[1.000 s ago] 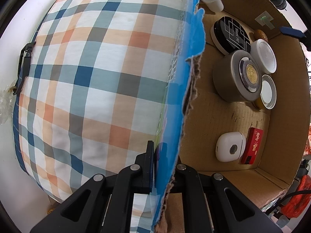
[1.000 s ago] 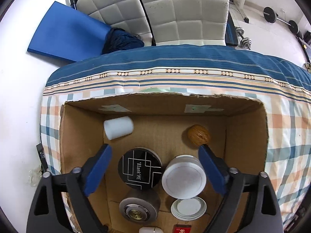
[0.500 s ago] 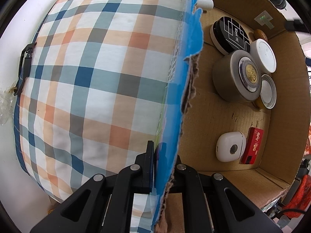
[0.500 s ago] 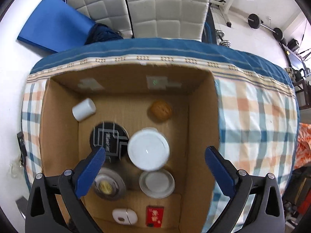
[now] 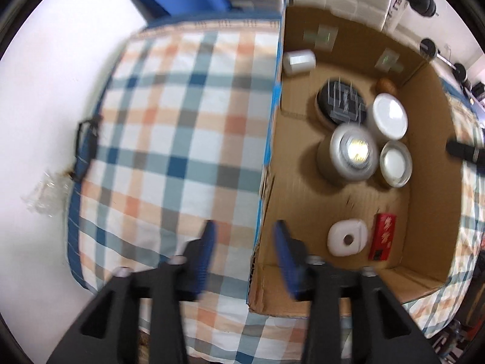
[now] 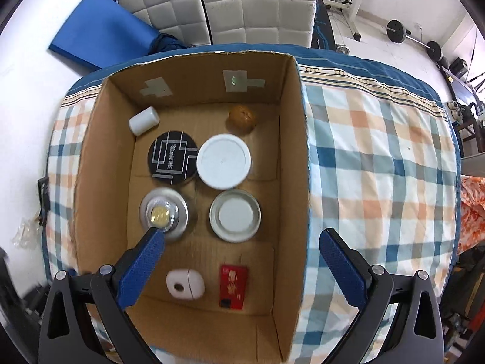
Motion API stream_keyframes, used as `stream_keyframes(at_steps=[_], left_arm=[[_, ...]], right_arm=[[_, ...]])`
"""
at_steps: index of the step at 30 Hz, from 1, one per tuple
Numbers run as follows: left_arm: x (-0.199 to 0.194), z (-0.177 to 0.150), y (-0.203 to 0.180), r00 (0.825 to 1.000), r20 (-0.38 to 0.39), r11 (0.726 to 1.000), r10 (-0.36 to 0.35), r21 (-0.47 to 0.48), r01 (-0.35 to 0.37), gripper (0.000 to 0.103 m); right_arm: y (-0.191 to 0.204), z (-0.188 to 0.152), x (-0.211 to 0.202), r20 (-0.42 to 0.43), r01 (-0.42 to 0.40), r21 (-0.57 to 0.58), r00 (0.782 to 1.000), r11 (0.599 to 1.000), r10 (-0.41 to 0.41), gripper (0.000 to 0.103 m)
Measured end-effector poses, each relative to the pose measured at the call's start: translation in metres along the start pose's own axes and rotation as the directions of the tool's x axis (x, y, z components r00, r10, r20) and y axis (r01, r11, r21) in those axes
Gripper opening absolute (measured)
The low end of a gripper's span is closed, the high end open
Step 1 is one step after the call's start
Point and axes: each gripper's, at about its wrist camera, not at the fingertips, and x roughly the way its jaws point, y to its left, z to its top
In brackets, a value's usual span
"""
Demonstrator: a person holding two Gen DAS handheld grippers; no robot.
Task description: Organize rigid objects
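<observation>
An open cardboard box (image 6: 291,157) stands on a checked bedspread and holds several rigid objects: a white cylinder (image 6: 144,120), a black patterned tin (image 6: 172,157), a white-lidded jar (image 6: 223,161), a grey round case with a gold coin (image 6: 163,214), a metal-rimmed lid (image 6: 235,215), a walnut (image 6: 241,118), a white device (image 6: 185,283) and a red pack (image 6: 232,286). My right gripper (image 6: 242,244) is open and empty above the box. My left gripper (image 5: 244,244) is open, its fingers straddling the box's left wall (image 5: 266,163), apart from it.
The checked bedspread (image 6: 379,163) lies on both sides of the box. A blue mat (image 6: 103,39) and a white padded chair (image 6: 236,3) stand behind the bed. Gym weights (image 6: 400,32) lie on the floor at the back right.
My left gripper has let go of the box's left wall, opened and pulled back upward. My right gripper has moved back and higher over the box, still open.
</observation>
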Motion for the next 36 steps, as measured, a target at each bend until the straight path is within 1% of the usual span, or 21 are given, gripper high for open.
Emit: stream_keyframes(at_steps=[1, 2, 4, 5, 6, 7, 10, 13, 16, 19, 23, 26, 29, 30, 36], left_arm=[[-0.008, 0.004, 0.0, 1.0, 0.017, 1.0, -0.008, -0.002, 0.008, 0.063], [-0.015, 0.007, 0.0, 0.999, 0.039, 1.0, -0.013, -0.006, 0.014, 0.068], [-0.031, 0.012, -0.005, 0.997, 0.079, 1.0, -0.016, -0.004, 0.017, 0.086], [-0.038, 0.014, -0.006, 0.995, 0.094, 1.0, -0.021, -0.004, 0.022, 0.091], [-0.046, 0.016, -0.01, 0.994, 0.109, 1.0, -0.027, -0.003, 0.028, 0.098], [-0.049, 0.017, -0.01, 0.993, 0.117, 0.999, -0.033, -0.003, 0.033, 0.101], [-0.065, 0.02, -0.017, 0.989, 0.143, 0.999, -0.04, 0.006, 0.04, 0.102], [-0.086, 0.017, -0.028, 0.984, 0.171, 0.998, -0.045, 0.039, 0.039, 0.102], [-0.108, 0.013, -0.035, 0.978, 0.201, 0.997, -0.054, 0.064, 0.042, 0.102], [-0.136, 0.007, -0.042, 0.97, 0.235, 0.995, -0.059, 0.087, 0.04, 0.102], [-0.181, -0.006, -0.047, 0.954, 0.283, 0.992, -0.094, 0.109, 0.065, 0.102], [-0.209, -0.015, -0.049, 0.947, 0.302, 0.99, -0.11, 0.117, 0.078, 0.102], [-0.23, -0.022, -0.048, 0.942, 0.313, 0.989, -0.119, 0.125, 0.083, 0.102], [-0.236, -0.025, -0.048, 0.94, 0.318, 0.989, -0.122, 0.124, 0.086, 0.102], [-0.262, -0.04, -0.044, 0.934, 0.336, 0.989, -0.123, 0.122, 0.086, 0.102]], right_arm=[[-0.001, -0.006, -0.006, 0.006, 0.004, -0.003, 1.0, 1.0, -0.004, 0.103], [-0.002, -0.01, -0.01, 0.012, 0.004, -0.007, 1.0, 1.0, -0.004, 0.103], [-0.005, -0.02, -0.021, 0.025, 0.001, -0.009, 1.0, 1.0, -0.001, 0.103], [-0.006, -0.024, -0.026, 0.03, 0.001, -0.009, 1.0, 1.0, -0.001, 0.103], [-0.008, -0.029, -0.032, 0.035, -0.004, -0.009, 0.999, 1.0, 0.004, 0.103], [-0.01, -0.033, -0.036, 0.039, -0.006, -0.008, 0.999, 1.0, 0.006, 0.103], [-0.017, -0.045, -0.052, 0.05, -0.014, 0.002, 0.999, 1.0, 0.014, 0.103], [-0.026, -0.057, -0.069, 0.061, -0.039, 0.023, 0.997, 0.999, 0.038, 0.103], [-0.034, -0.067, -0.092, 0.083, -0.047, 0.043, 0.996, 0.998, 0.043, 0.103], [-0.042, -0.077, -0.125, 0.127, -0.063, 0.056, 0.99, 0.996, 0.056, 0.103], [-0.051, -0.091, -0.172, 0.178, -0.075, 0.063, 0.982, 0.995, 0.063, 0.103], [-0.056, -0.103, -0.207, 0.211, -0.077, 0.073, 0.976, 0.994, 0.06, 0.103], [-0.059, -0.115, -0.237, 0.234, -0.1, 0.074, 0.969, 0.992, 0.08, 0.103], [-0.058, -0.12, -0.246, 0.244, -0.097, 0.072, 0.967, 0.993, 0.076, 0.103], [-0.057, -0.142, -0.28, 0.258, -0.1, 0.064, 0.963, 0.993, 0.081, 0.103]])
